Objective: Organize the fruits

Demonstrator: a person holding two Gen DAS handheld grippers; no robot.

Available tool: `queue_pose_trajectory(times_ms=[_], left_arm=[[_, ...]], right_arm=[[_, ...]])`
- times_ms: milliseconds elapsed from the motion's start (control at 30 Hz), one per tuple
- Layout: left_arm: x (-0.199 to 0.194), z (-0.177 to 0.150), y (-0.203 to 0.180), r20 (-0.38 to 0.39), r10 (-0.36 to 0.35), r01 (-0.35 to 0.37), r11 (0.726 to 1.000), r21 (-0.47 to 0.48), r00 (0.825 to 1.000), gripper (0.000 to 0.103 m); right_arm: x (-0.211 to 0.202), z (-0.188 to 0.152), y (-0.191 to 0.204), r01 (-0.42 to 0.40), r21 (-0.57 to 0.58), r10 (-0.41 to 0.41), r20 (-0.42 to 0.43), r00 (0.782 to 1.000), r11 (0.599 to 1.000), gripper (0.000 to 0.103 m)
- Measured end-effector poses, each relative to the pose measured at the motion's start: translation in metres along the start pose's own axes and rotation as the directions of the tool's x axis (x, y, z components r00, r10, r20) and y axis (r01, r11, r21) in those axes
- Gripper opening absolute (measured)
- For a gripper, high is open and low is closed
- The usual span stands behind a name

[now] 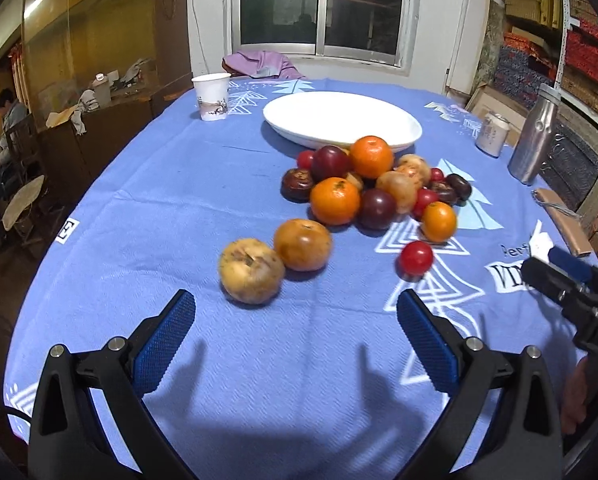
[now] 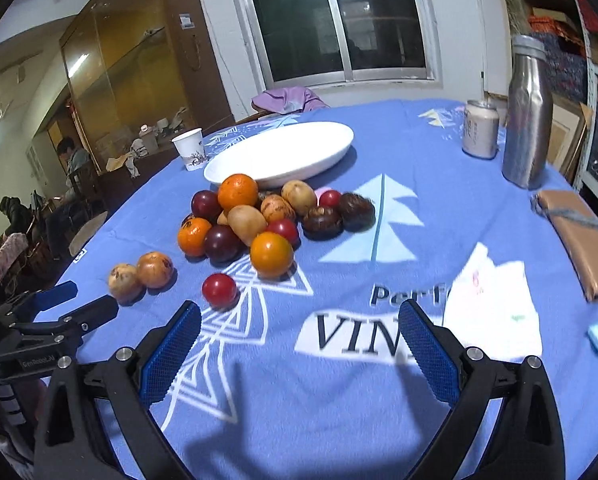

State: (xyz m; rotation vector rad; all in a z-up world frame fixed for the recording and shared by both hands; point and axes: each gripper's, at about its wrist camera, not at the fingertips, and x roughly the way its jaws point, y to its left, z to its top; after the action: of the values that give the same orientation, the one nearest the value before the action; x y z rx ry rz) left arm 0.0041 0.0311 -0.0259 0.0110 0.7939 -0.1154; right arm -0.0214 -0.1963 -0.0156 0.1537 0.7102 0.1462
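Note:
A heap of mixed fruit, oranges, dark plums, small red ones and brownish ones, lies in front of an empty white plate. Apart from the heap sit a tan fruit, a brownish-orange fruit and a red fruit. My left gripper is open, just short of the tan fruit, holding nothing. My right gripper is open above the cloth, the red fruit just beyond its left finger. Each gripper shows at the edge of the other view.
A blue printed cloth covers the round table. A paper cup stands at the far left, a can and a steel bottle at the far right. Napkins and a brown packet lie on the right. People sit far left.

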Motion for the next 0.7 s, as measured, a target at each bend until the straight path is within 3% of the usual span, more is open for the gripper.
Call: queue_pose_trajectory(times_ms=[300,700], left_arm=[[-0.012,-0.012,-0.016,-0.013,-0.003,0.003,1.000,0.001,1.000,0.099],[-0.020,-0.021,-0.031,0.019,0.010,-0.011,0.999,0.039,1.000,0.099]], right_arm=[[-0.012,-0.020,-0.001,-0.005,-0.017,0.004,-0.030,1.000,1.000,0.100],[-0.014,-0.019,-0.001,-0.035,-0.005,0.035,-0.032,0.999,0.999,0.100]])
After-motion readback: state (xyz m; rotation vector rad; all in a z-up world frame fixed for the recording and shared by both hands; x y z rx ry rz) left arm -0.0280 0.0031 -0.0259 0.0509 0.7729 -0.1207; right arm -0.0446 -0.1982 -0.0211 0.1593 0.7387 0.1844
